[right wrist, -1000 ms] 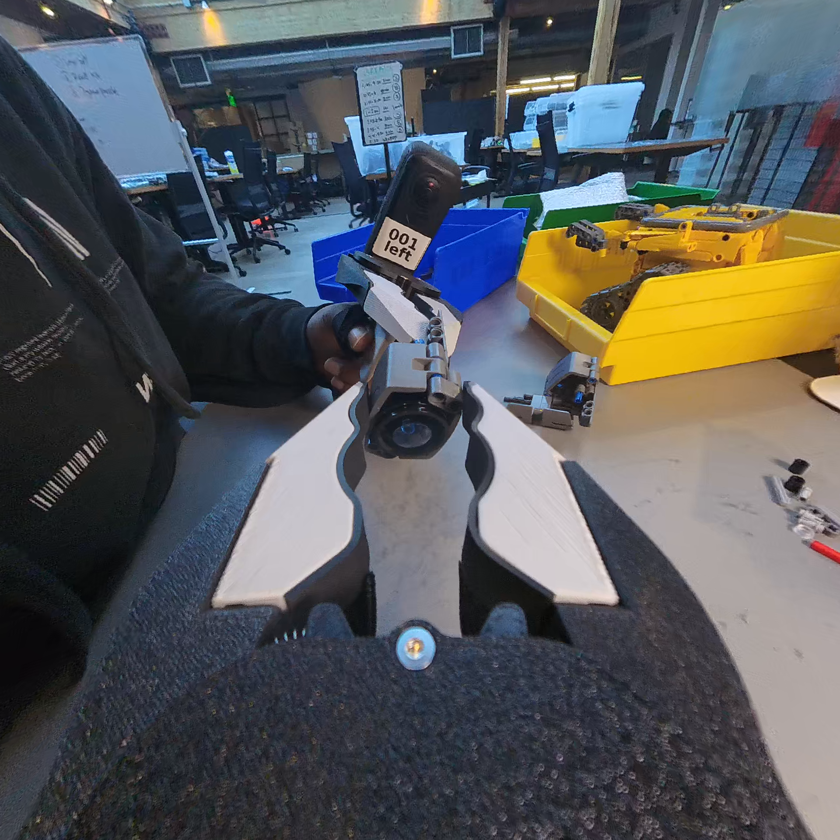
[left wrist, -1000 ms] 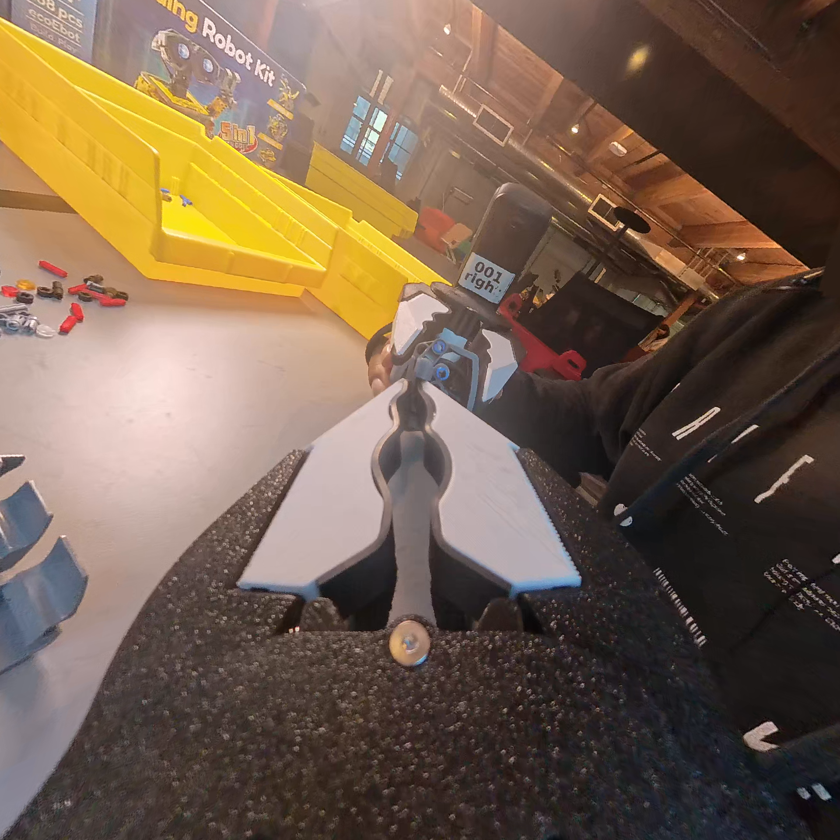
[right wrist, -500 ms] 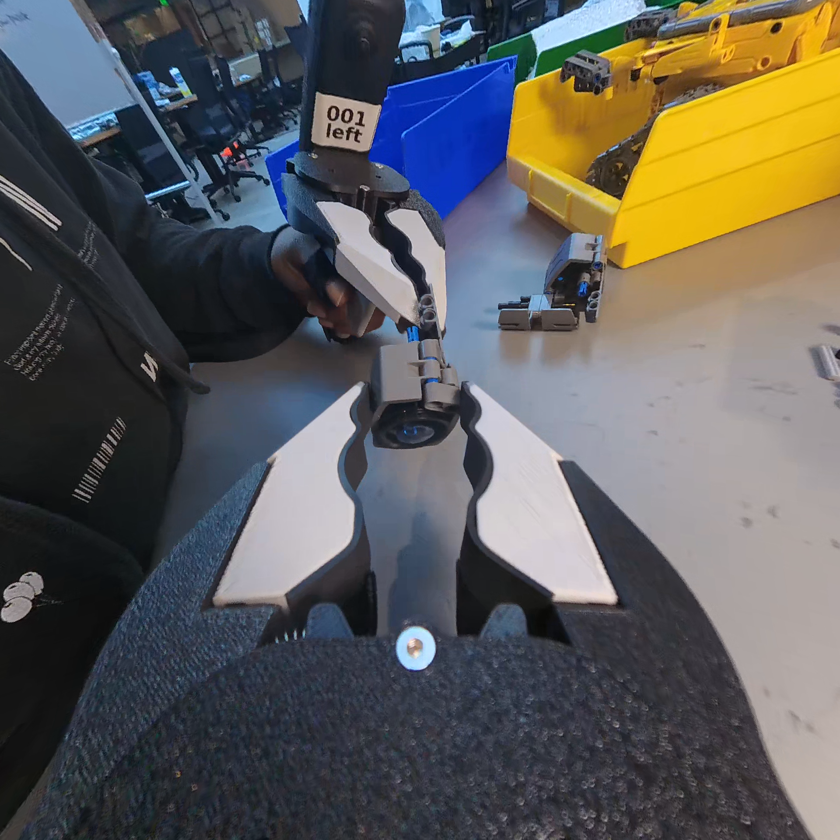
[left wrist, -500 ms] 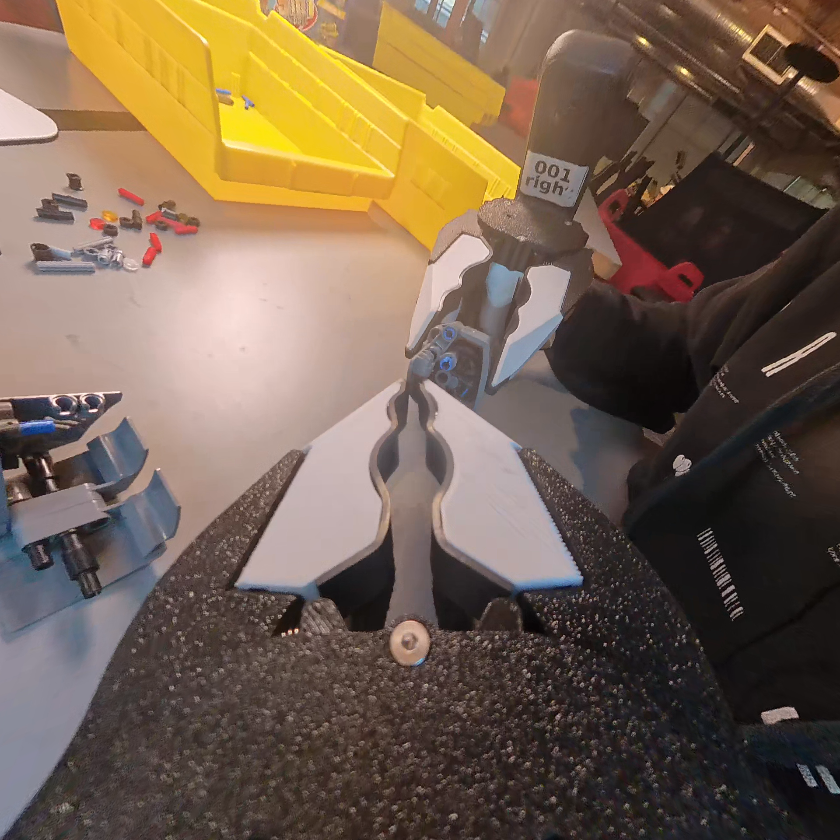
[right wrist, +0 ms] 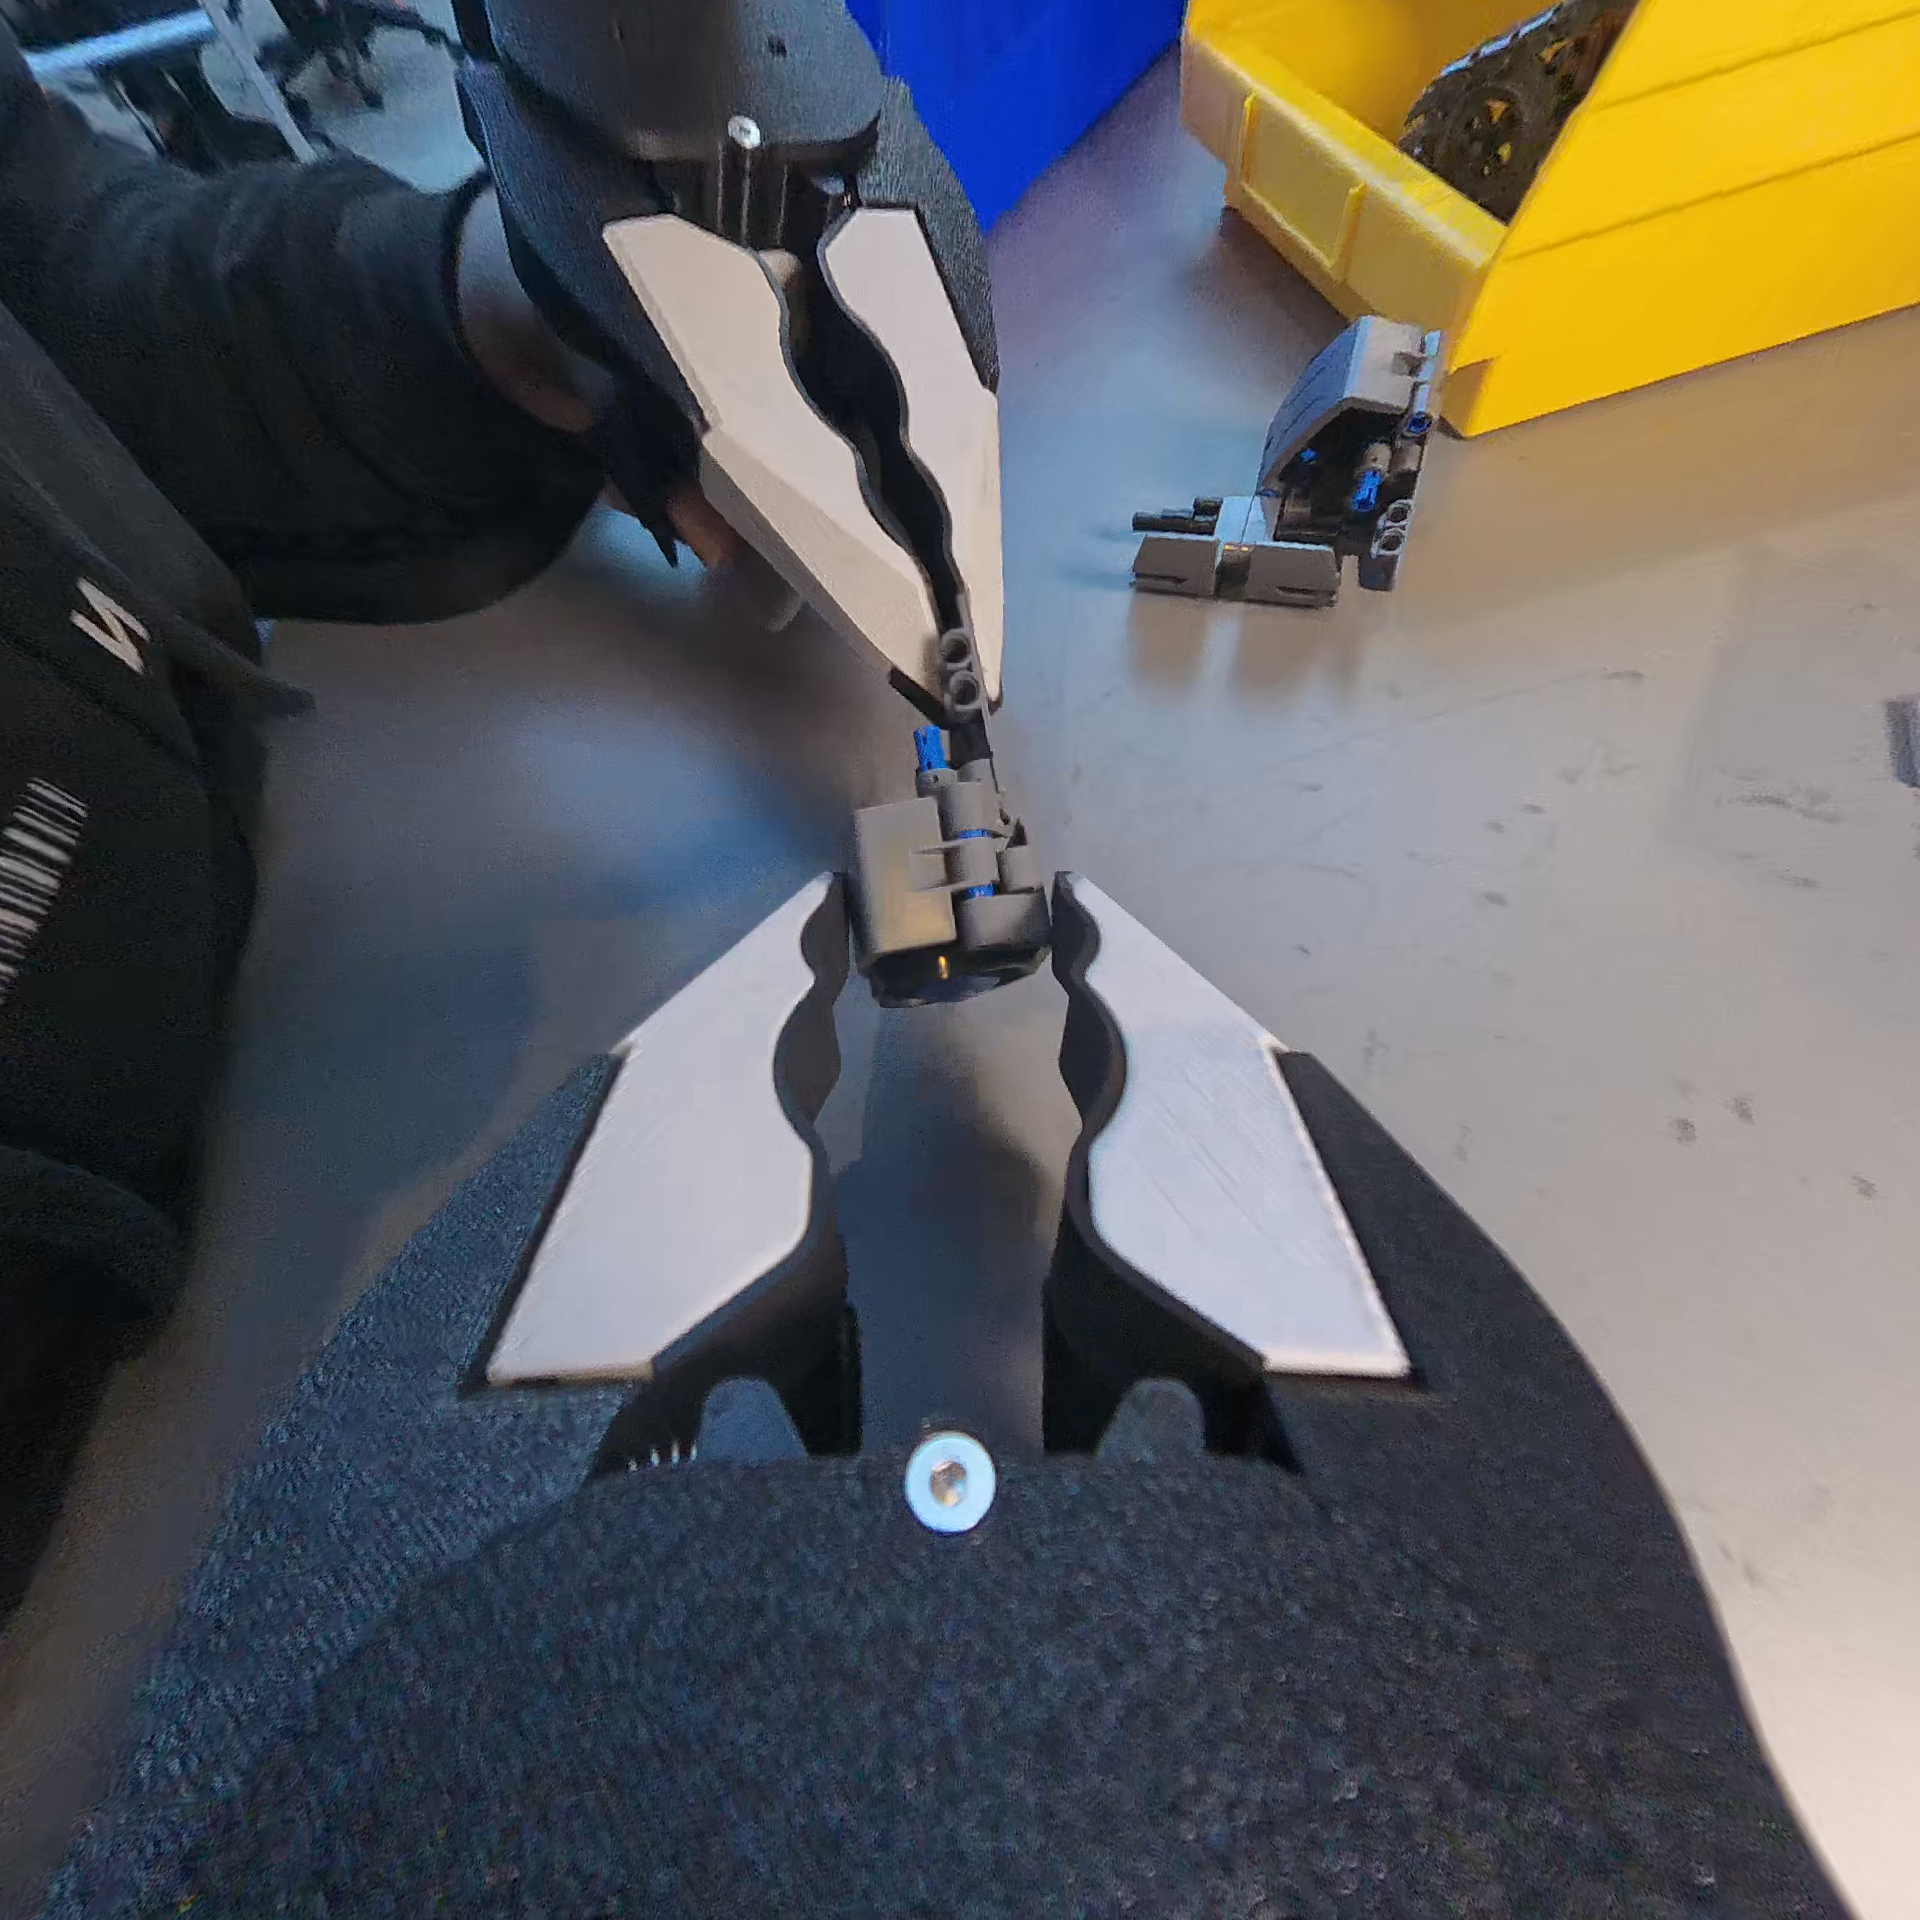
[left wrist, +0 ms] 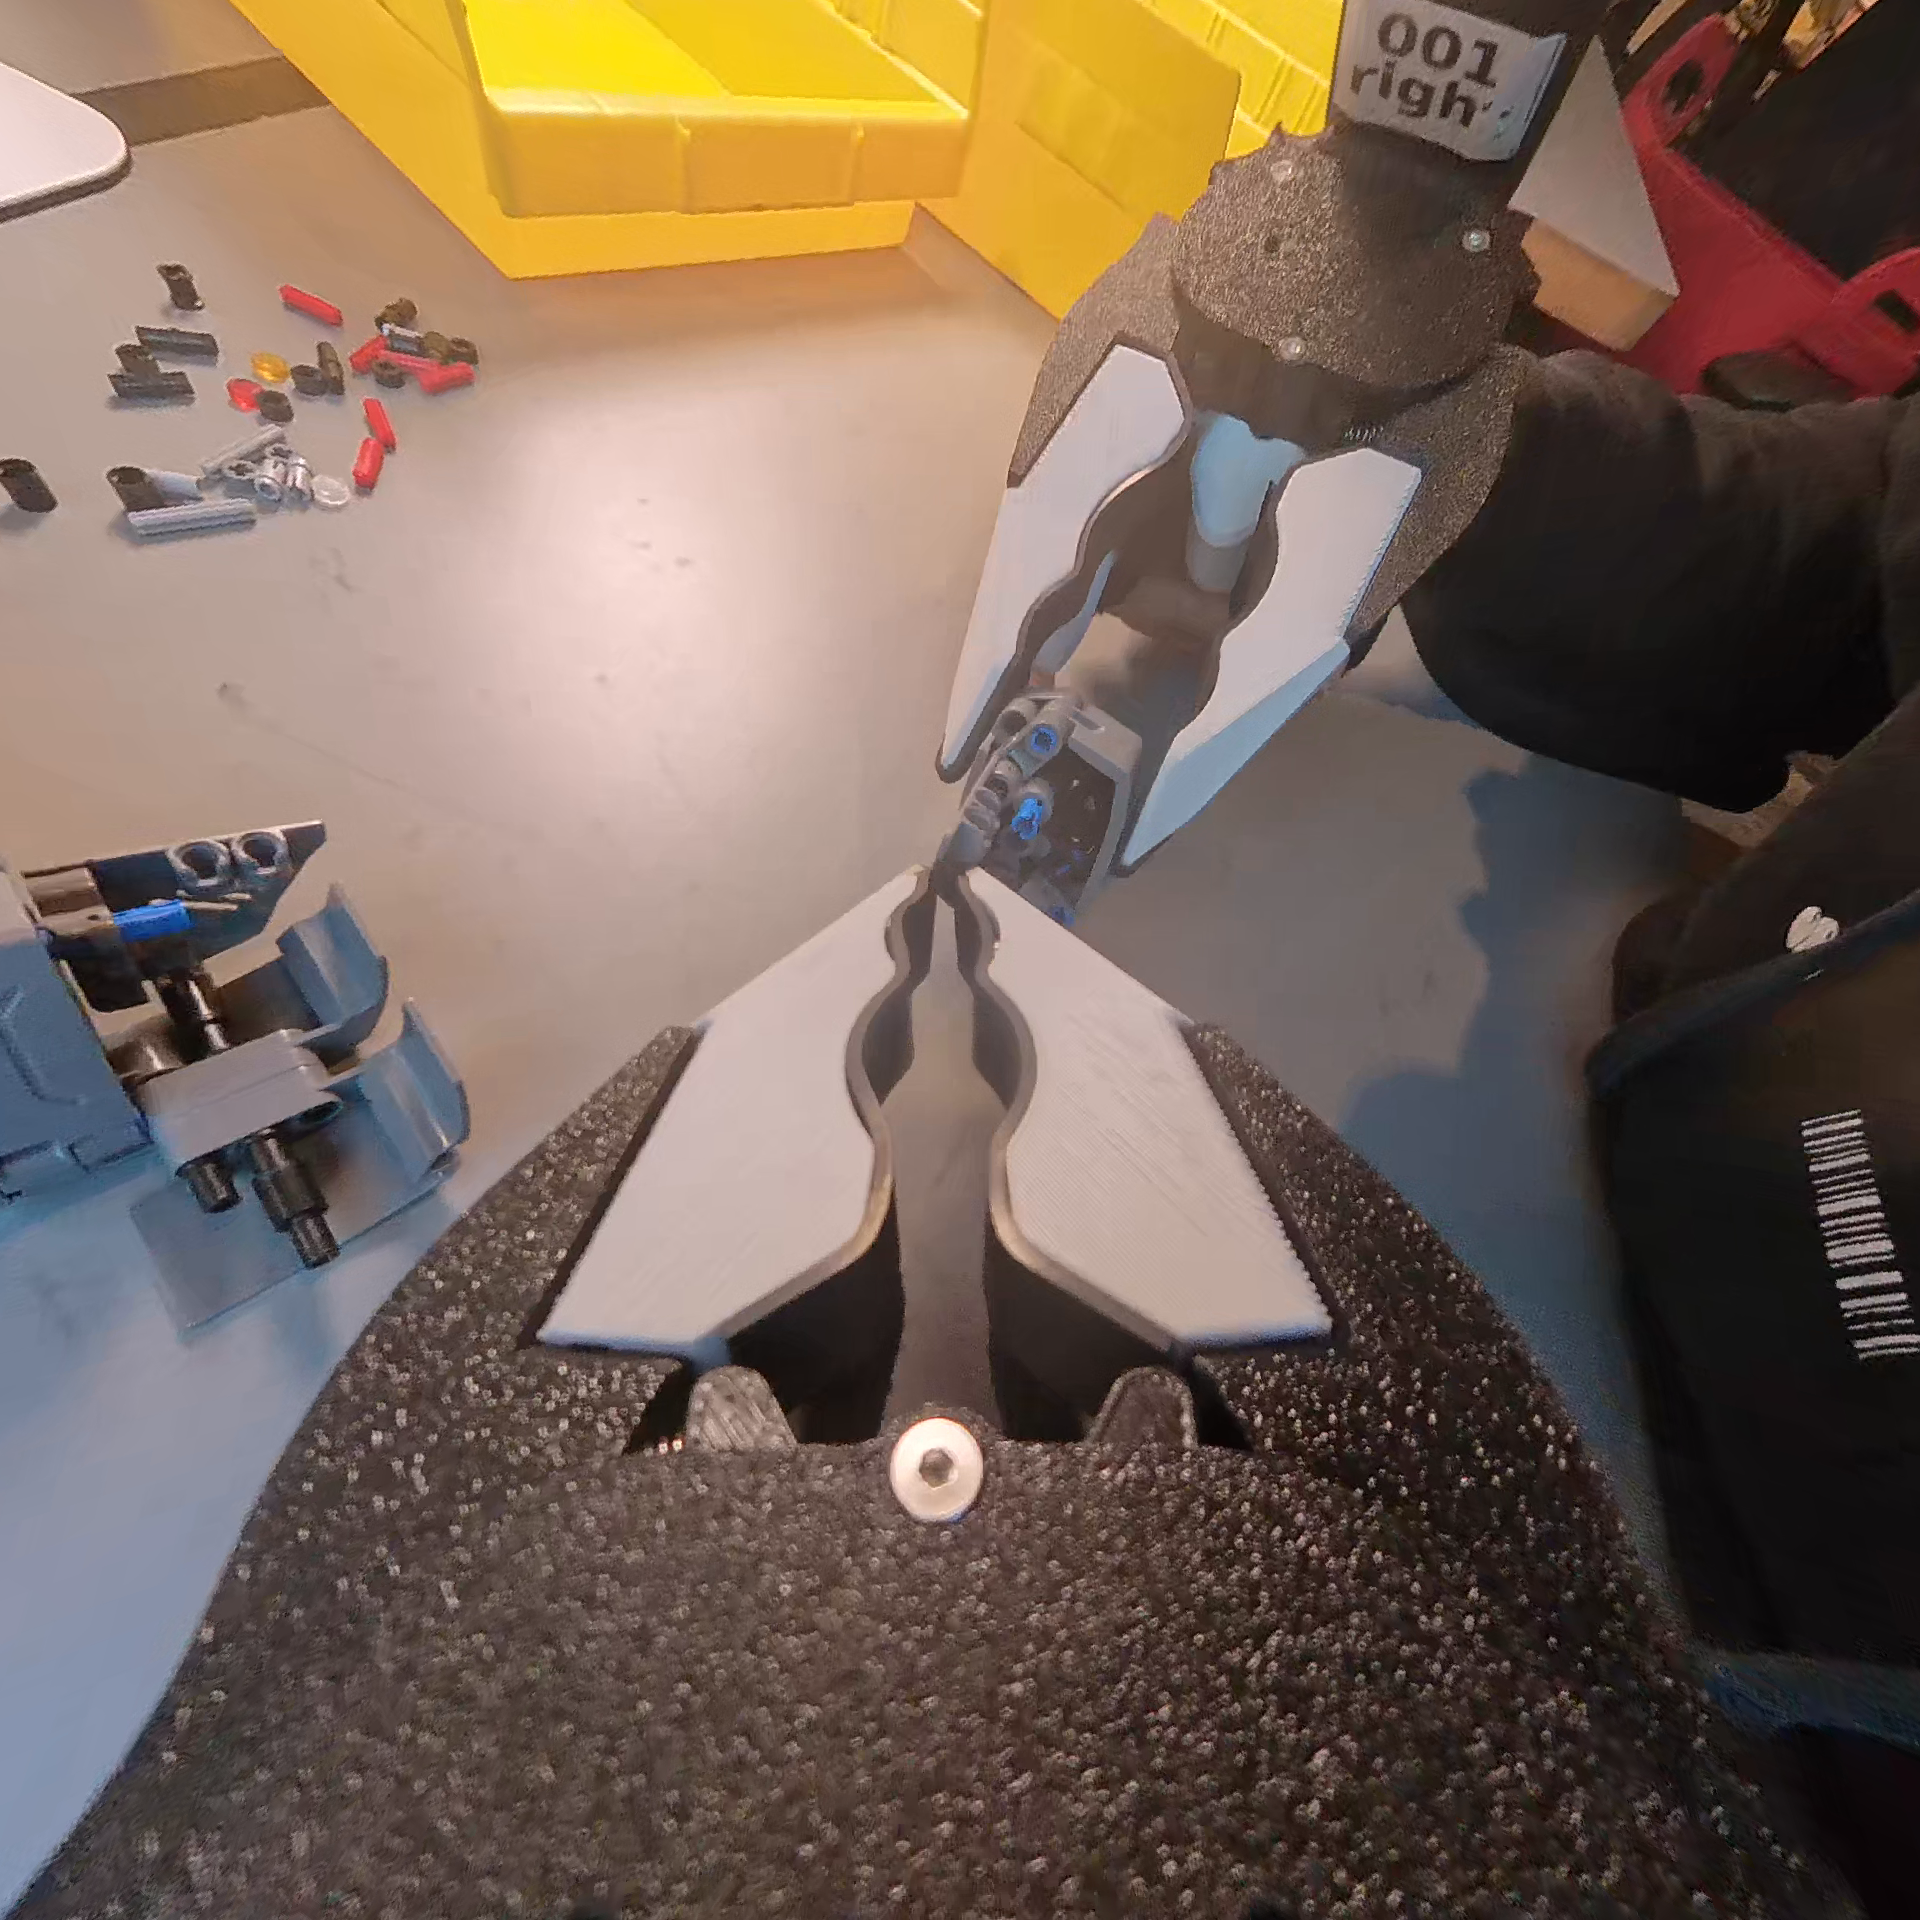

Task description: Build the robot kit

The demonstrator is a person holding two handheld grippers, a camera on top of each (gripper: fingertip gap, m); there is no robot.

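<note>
As things stand between the two: both tools meet tip to tip above the counter (left wrist: 623, 644), joined by one small brick-built piece.
Right hand-held gripper (right wrist: 945, 894): jaws set moderately apart and clamped on the sides of a small grey brick assembly (right wrist: 951, 904) with blue pins, held at the very fingertips.
Left hand-held gripper (left wrist: 948, 883): jaws drawn almost together, pinching the end of a dark grey holed beam (right wrist: 961, 675) that sticks out of the far side of that assembly.
Contact: the beam appears seated in the assembly. Whether it is fully home I cannot tell.
Height: the held piece seems clear of the counter, though its underside is hidden.
Beyond the left hand-held gripper, to its left: a larger grey brick sub-assembly (left wrist: 229, 1060) lying on the counter, well apart from the held piece.
Farther ahead of it: a scatter of small red and black loose parts (left wrist: 301, 405), then yellow bins (left wrist: 707, 166).
Ahead of the right hand-held gripper: a blue bin (right wrist: 1018, 83) beside a yellow one.
Holding both: a person in black sleeves (left wrist: 1662, 540).
</note>
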